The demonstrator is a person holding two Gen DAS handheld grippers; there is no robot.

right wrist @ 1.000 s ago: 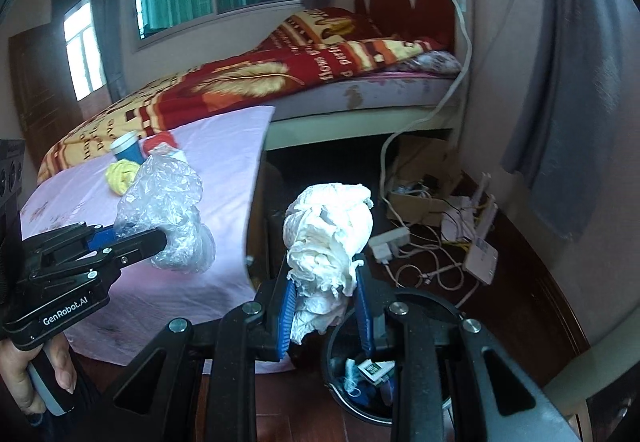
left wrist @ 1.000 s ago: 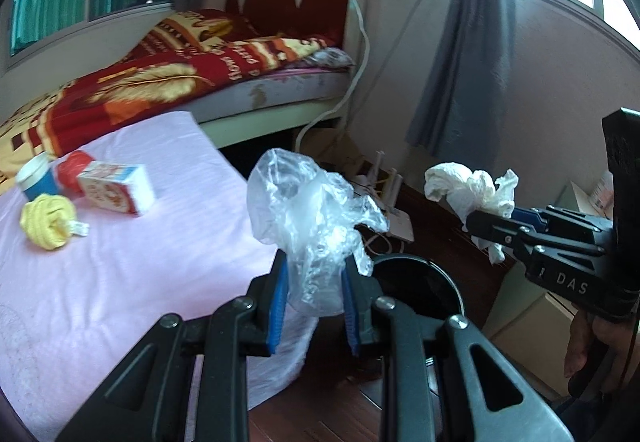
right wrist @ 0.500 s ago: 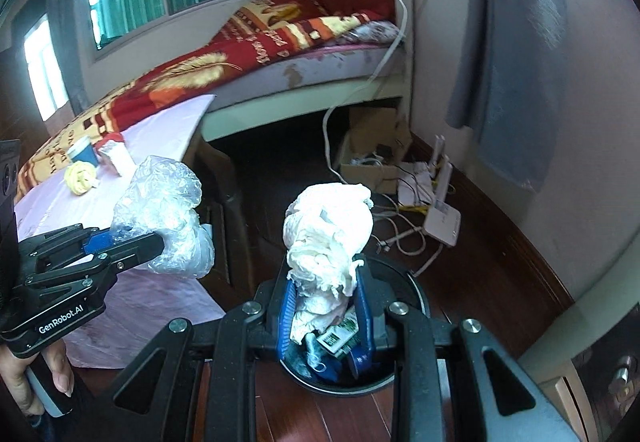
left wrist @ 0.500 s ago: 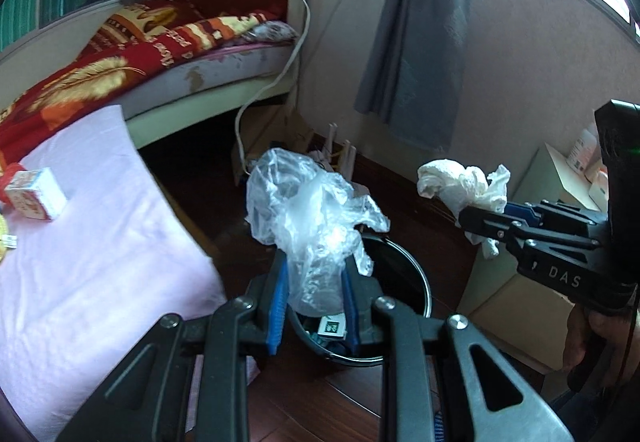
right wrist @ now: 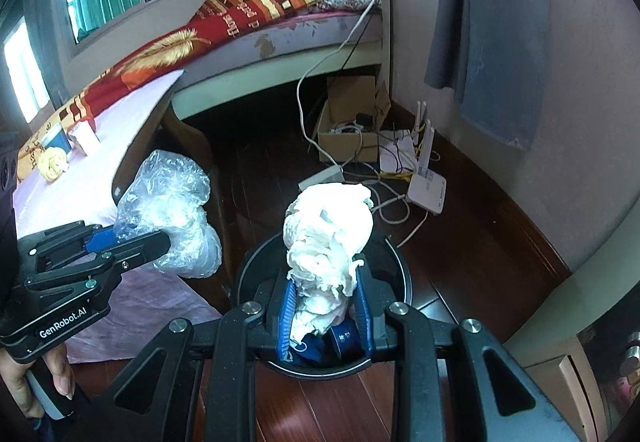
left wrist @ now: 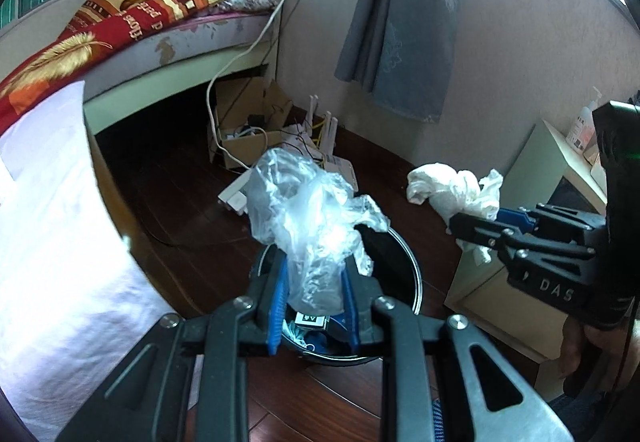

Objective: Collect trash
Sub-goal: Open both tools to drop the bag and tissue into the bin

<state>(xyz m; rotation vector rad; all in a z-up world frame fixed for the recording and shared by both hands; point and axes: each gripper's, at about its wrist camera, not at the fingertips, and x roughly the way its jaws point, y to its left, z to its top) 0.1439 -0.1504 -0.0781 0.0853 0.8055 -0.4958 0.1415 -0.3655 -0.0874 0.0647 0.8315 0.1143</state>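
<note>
The L gripper (left wrist: 314, 292) is clamped on a crumpled clear plastic bag (left wrist: 308, 218); the blue pads are pressed against the lower part of the bag, and the rest bulges up above the fingers. The R gripper (right wrist: 326, 310) is clamped on a wad of white tissue (right wrist: 328, 234), pinched at its lower end between blue pads, jaws narrow but not fully closed.

Both grippers are held above a round black trash bin (right wrist: 402, 274) on the dark wood floor (right wrist: 472, 242). Dark-blue items and a small white printed tag (left wrist: 310, 319) are seen inside the bin; the tag text is too small to be read.

Markings: "GenRobot.AI" is read on the L gripper body in the R wrist view; "DAS" is read on the R gripper body in the L wrist view. Writing is printed on the red/yellow blanket (right wrist: 240, 14) on the bed; it is not legible.

On the pink-covered table (right wrist: 96, 170), left of the bin: a yellow crumpled item (right wrist: 52, 162), a blue cup (right wrist: 56, 140) and a small carton (right wrist: 84, 138), carton print unreadable. Near the wall, a cardboard box (right wrist: 352, 138) w/ cables and a white router (right wrist: 426, 182) are seen. A bottle (left wrist: 584, 122) w/ an unreadable label is placed on the cabinet (left wrist: 532, 178) at right.
</note>
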